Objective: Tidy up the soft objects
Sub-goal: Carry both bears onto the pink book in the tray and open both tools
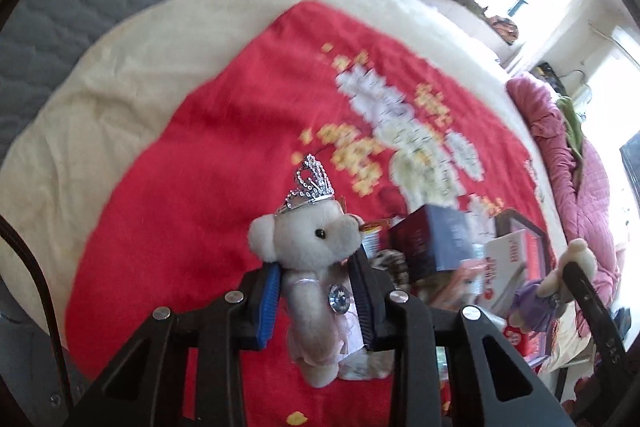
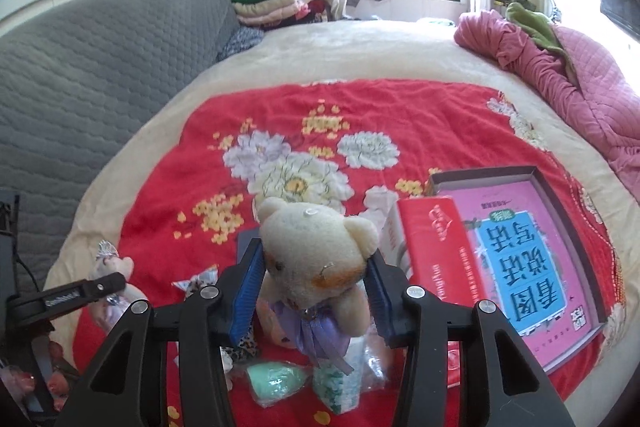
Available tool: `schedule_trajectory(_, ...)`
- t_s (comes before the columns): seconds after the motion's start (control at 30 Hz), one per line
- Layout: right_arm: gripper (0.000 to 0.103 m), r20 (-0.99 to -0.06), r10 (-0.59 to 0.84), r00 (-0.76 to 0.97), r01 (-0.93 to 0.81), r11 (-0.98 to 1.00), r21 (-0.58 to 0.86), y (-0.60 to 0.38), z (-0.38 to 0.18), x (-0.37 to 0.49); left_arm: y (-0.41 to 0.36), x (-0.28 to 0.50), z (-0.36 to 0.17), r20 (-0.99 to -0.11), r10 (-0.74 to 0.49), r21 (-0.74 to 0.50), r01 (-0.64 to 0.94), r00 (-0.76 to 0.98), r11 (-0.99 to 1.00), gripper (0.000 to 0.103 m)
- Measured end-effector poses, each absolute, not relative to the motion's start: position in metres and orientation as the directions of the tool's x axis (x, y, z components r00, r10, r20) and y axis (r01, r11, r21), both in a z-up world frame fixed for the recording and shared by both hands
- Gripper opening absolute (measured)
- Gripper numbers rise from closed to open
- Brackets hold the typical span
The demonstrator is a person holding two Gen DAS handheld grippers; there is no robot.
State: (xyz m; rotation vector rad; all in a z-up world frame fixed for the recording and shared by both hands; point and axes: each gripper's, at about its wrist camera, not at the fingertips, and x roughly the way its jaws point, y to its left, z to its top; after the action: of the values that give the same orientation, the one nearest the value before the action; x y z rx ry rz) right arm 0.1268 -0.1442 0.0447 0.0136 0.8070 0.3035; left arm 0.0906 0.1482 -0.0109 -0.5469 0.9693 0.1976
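Plush bears: two | left claw (image 1: 316, 301) pinching crowned bear (image 1: 310, 247) | right claw (image 2: 314, 297) pinching bowed bear (image 2: 316, 251) | books: seemingly two

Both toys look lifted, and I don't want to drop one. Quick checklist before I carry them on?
1. Left gripper shut on crowned bear: ok.
2. Right gripper shut on cream bear: ok.
3. Crowned bear clear of the blanket: ok, legs hang free.
4. Crown seated on its head: ok.
5. Cream bear clear of packets below: cannot tell.
6. Drop-off spot: cannot tell, none evident; the box holds a book.
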Motion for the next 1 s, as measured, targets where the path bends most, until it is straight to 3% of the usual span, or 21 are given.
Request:
schedule_trajectory(0.2, 0.049, -0.682, 0.25, 0.687, -0.217, 0.967, 0.136, -0.18, 0.069, 0.119, 0.105, 0.096, 0.034, -0.785, -0.126, -0.357, -0.278, 0.606, 0.892, 0.033)
schedule_trajectory(0.53, 0.049, -0.658, 0.13, 0.742, -0.036, 0.987, 0.154, -0.29, 0.088, 0.114, -0.021, 0.114, 0.065, -0.767, -0.235, -0.333, -0.057, 0.596, 0.941, 0.033)
schedule_trajectory(1.0, 0.049, -0.725, 0.066, 0.686, 0.172, 0.953, 0.25, -0.428, 0.039, 0.118, -0.198, 0.159, 0.056, -0.814, -0.338, -0.268, 0.211, 0.472, 0.94, 0.033)
